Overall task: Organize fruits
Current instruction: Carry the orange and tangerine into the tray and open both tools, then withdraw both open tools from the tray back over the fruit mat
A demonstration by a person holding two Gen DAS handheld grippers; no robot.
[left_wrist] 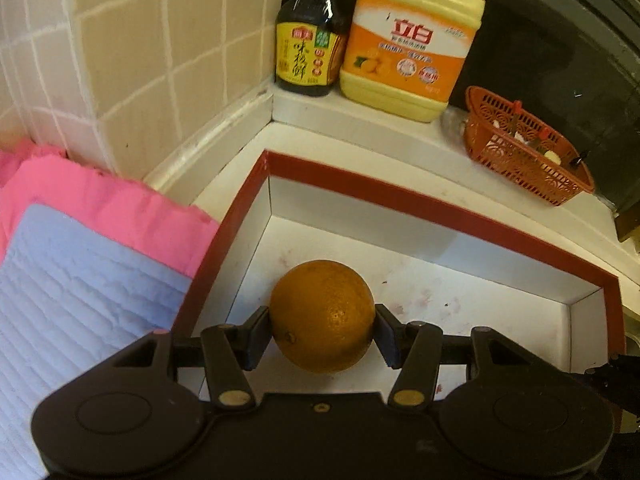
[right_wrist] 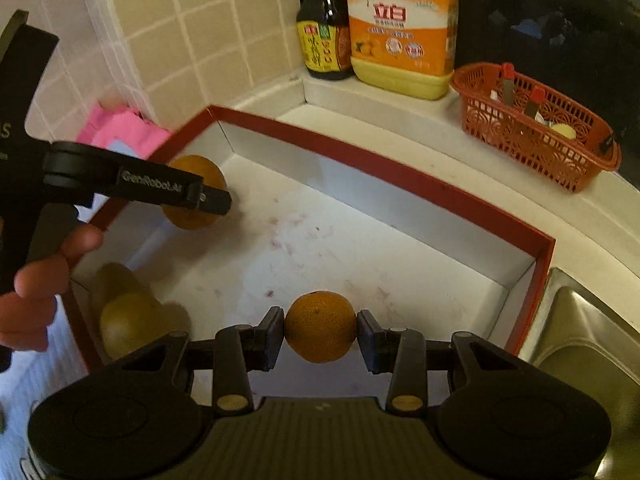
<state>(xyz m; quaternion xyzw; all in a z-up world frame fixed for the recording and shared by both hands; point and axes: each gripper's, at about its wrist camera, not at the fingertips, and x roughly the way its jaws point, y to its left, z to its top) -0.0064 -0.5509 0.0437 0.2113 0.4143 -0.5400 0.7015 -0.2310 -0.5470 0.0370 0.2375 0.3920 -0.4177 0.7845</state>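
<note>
The box (right_wrist: 400,176), red-rimmed and white inside, takes up most of the desk (left_wrist: 360,136) and lies open-topped, so fruit can be lowered straight in; it looks like the place where the fruit is being gathered. A pale fruit (right_wrist: 124,324) already lies in its near left corner.

Both grippers hang over it, pointing steeply down, each bringing a fruit in. The left gripper (left_wrist: 322,330) has its fingers about half open, pads pressed to either side of a large orange (left_wrist: 322,314), held above the floor of the box near the left wall. From the right wrist view the same orange (right_wrist: 196,192) shows behind the left gripper's finger, with the person's hand (right_wrist: 40,280) on the grip. The right gripper (right_wrist: 320,330) has its fingers drawn in close on a small orange (right_wrist: 320,326), held over the near middle of the box. Gripping each across its widest part should keep round fruit from rolling out.

The desk is white, set in a corner of beige tiled wall (left_wrist: 140,60). On the ledge behind stand a dark bottle (left_wrist: 312,40) and a yellow jug (left_wrist: 408,48), with a red basket (right_wrist: 536,128) beside them. A pink cloth (left_wrist: 100,208) lies left of the box, a steel sink (right_wrist: 592,340) right of it.
</note>
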